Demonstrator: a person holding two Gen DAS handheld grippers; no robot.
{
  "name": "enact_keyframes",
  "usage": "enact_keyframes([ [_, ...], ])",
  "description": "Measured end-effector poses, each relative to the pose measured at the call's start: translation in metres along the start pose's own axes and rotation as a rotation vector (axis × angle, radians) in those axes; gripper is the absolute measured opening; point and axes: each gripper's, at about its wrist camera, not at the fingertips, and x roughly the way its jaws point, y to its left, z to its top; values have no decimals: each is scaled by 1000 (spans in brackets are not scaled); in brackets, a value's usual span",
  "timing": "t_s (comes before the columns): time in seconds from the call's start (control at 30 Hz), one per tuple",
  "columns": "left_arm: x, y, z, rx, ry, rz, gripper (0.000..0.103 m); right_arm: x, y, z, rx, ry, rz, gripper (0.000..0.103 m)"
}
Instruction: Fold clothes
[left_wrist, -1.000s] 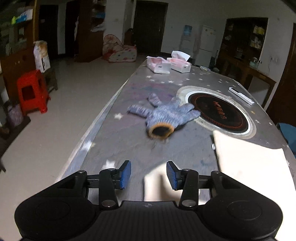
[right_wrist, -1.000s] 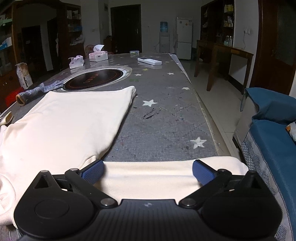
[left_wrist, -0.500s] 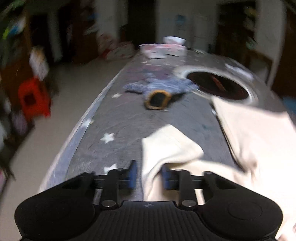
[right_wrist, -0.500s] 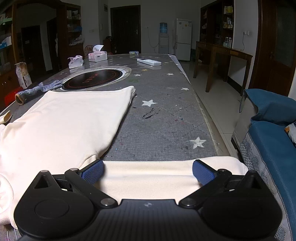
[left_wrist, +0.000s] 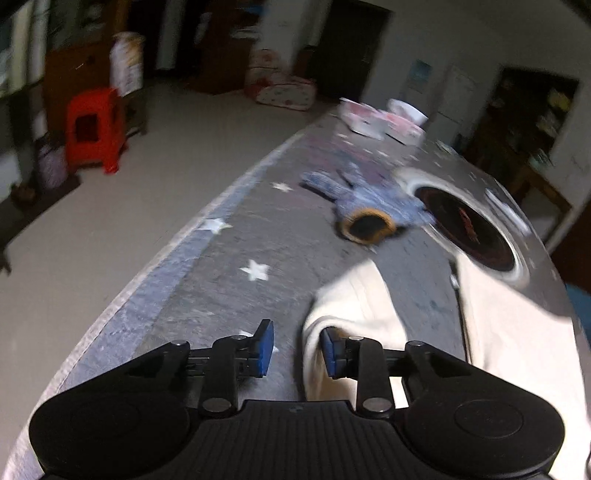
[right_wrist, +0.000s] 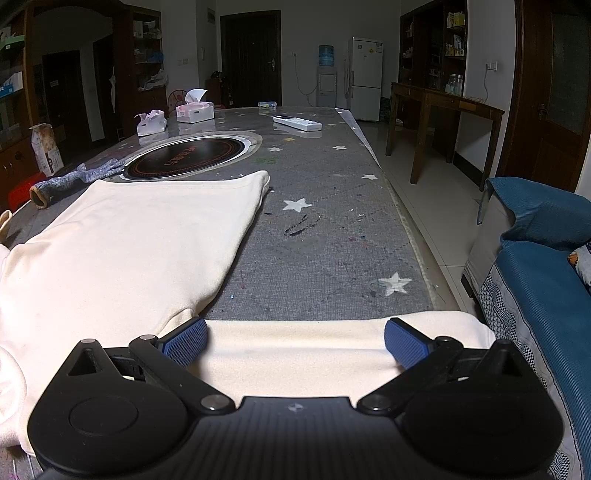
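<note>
The left gripper (left_wrist: 293, 347) has its jaws parted around a sleeve edge of the cream cotton shirt (right_wrist: 140, 240); the right gripper (right_wrist: 295, 341) has its jaws spread wide over another sleeve on the grey star-patterned tabletop (right_wrist: 332, 229).

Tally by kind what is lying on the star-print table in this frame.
Cream garment: 1
Knit glove: 1
Tissue boxes: 2
White remote: 1
Small item at the far edge, too small to identify: 1
Total: 6

I count one cream garment (right_wrist: 140, 236), one knitted glove (right_wrist: 70, 181), two tissue boxes (right_wrist: 195, 110), one remote (right_wrist: 297, 123) and one inset hotplate (right_wrist: 188, 157) on the desk (right_wrist: 332, 229).
</note>
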Motion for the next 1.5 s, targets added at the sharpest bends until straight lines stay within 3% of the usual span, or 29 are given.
enact_keyframes([
  [0.17, -7, 18, 1, -119, -21, 31, 30, 0, 0, 0, 1, 0, 1, 103],
  [0.27, -9, 17, -1, -104, -24, 30, 31, 0, 0, 0, 1, 0, 1, 103],
  [0.33, -10, 12, -2, -78, -27, 23, 37, 0, 0, 0, 1, 0, 1, 103],
  [0.57, -2, 8, -6, -88, -43, 114, 40, 0, 0, 0, 1, -1, 1, 103],
  [0.67, 2, 6, -5, -90, -55, 135, 35, 0, 0, 0, 1, -1, 1, 103],
  [0.7, 3, 5, -5, -84, -58, 141, 19, 0, 0, 0, 1, -1, 1, 103],
  [0.73, 4, 5, -5, -84, -61, 145, 12, 0, 0, 0, 2, -1, 1, 103],
  [0.8, 2, 9, -5, -113, -71, 125, 6, 0, 0, 0, 2, -1, 1, 103],
  [1.07, -45, 4, -4, -161, -224, -6, 5, 0, 0, 0, 2, -1, 1, 103],
  [1.2, -57, 0, -5, -155, -252, -6, 4, 0, 0, 0, 2, -1, 2, 103],
  [1.33, -56, -3, -14, -144, -169, -20, 5, 0, 0, 0, 3, -1, 2, 103],
  [1.5, -62, -39, -44, 7, -68, -142, 8, -2, 2, 2, -11, 0, -5, 103],
])
